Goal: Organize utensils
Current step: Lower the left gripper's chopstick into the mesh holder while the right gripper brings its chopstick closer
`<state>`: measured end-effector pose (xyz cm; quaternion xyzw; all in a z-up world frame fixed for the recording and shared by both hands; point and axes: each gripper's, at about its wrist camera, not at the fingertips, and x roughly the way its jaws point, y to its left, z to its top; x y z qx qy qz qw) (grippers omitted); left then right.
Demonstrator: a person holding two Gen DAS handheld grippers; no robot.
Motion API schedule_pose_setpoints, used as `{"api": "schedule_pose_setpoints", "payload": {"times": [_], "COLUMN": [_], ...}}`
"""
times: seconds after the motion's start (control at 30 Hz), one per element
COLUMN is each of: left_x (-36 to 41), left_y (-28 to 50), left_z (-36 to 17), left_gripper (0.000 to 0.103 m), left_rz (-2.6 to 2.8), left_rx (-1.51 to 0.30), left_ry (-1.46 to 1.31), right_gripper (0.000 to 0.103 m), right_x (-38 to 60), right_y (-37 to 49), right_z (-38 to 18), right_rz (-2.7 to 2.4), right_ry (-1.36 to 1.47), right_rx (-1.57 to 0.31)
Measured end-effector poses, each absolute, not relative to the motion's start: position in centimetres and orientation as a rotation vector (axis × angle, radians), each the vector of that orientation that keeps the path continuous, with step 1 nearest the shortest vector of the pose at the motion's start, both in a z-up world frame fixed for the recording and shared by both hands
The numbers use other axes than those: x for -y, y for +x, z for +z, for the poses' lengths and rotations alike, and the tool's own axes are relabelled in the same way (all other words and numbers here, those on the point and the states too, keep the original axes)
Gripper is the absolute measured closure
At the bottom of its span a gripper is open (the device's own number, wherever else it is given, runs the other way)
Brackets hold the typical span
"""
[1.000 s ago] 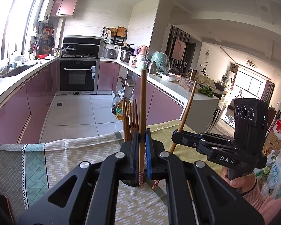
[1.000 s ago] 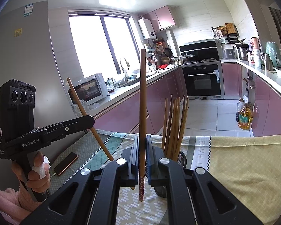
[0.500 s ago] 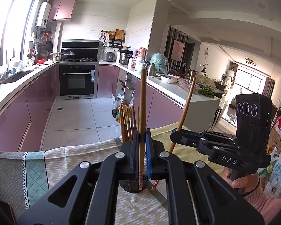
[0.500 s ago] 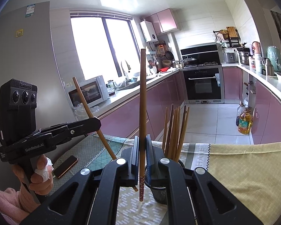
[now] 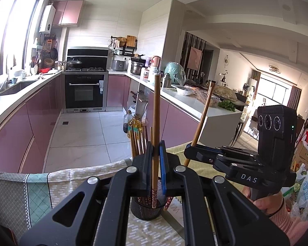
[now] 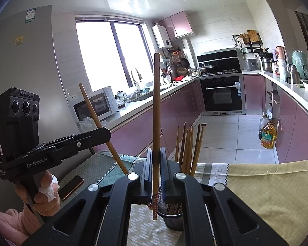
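- Left claw [image 5: 154, 170] is clenched on an upright chopstick [image 5: 156, 123], its patterned tip at the mouth of the black mesh holder [image 5: 143, 211], inside or just above I cannot tell.
- Right claw [image 6: 155, 176] grips a second chopstick [image 6: 156, 123], tip just left of the holder's rim [image 6: 172, 215] and outside it.
- More chopsticks [image 6: 187, 147] stand bunched inside the holder.
- The holder sits on a patterned cloth [image 5: 71, 182] over the desk, near its far edge; a phone [image 6: 70, 186] lies well to the left.
- Beyond: tiled kitchen floor [image 5: 88, 135], pink cabinets [image 6: 174, 114].
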<state>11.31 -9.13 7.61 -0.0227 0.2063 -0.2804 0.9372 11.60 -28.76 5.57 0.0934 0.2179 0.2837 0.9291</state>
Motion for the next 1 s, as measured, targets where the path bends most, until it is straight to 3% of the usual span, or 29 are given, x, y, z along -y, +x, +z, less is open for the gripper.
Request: {"api": "schedule_pose_setpoints", "payload": {"times": [1.0], "left_x": [10.6], "left_y": [13.9], "left_z": [7.0], "left_gripper": [0.096], "left_rz": [-0.535], "left_rx": [-0.477], "left_ry": [-0.037], "right_gripper": [0.097], "right_x": [28.6], "right_y": [13.5], "right_z": [5.3], "right_rz": [0.539], "right_ry": [0.205], "right_rx": [-0.458]}}
